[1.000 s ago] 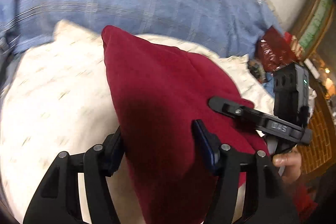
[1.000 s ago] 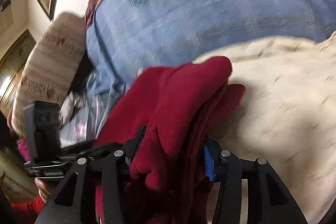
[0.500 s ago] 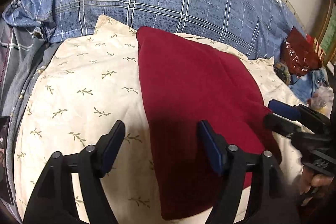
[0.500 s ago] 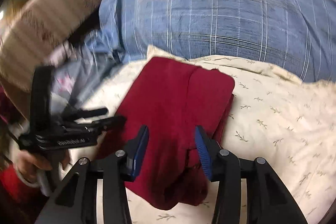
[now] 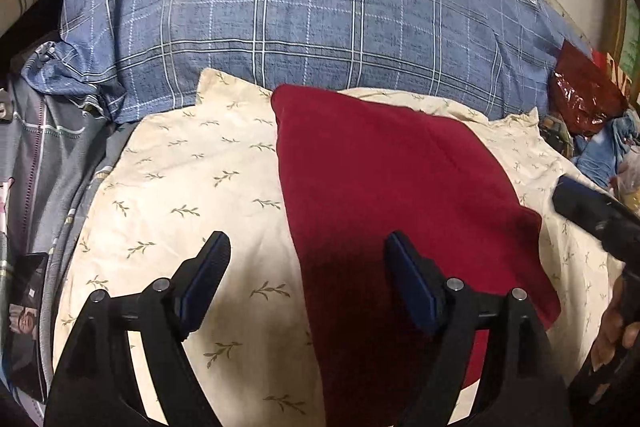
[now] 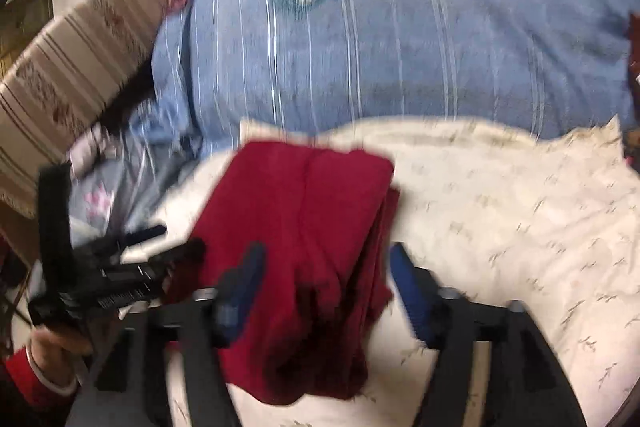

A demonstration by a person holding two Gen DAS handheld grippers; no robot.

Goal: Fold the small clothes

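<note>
A folded dark red garment [image 5: 392,195] lies flat on a cream leaf-print pillow [image 5: 188,187]. My left gripper [image 5: 306,259] is open and empty, held above the garment's left edge, with one finger over the pillow and the other over the red cloth. In the blurred right wrist view the same garment [image 6: 304,227] lies folded with layered edges on its right side. My right gripper [image 6: 326,271] is open and empty above its near end. The left gripper [image 6: 132,267] shows at the left of that view, and the right gripper's tip [image 5: 592,211] at the right edge of the left wrist view.
A large blue plaid pillow [image 5: 304,19] lies behind the cream one. A striped beige cushion [image 6: 68,75] is at the far left. Grey bedding [image 5: 44,163] lies to the left. A red foil packet [image 5: 584,99] and blue clutter [image 5: 600,159] lie at the right.
Both grippers let go of the red garment and drew back and up from it. It now lies folded flat on the cream pillow. The right gripper is still moving.
</note>
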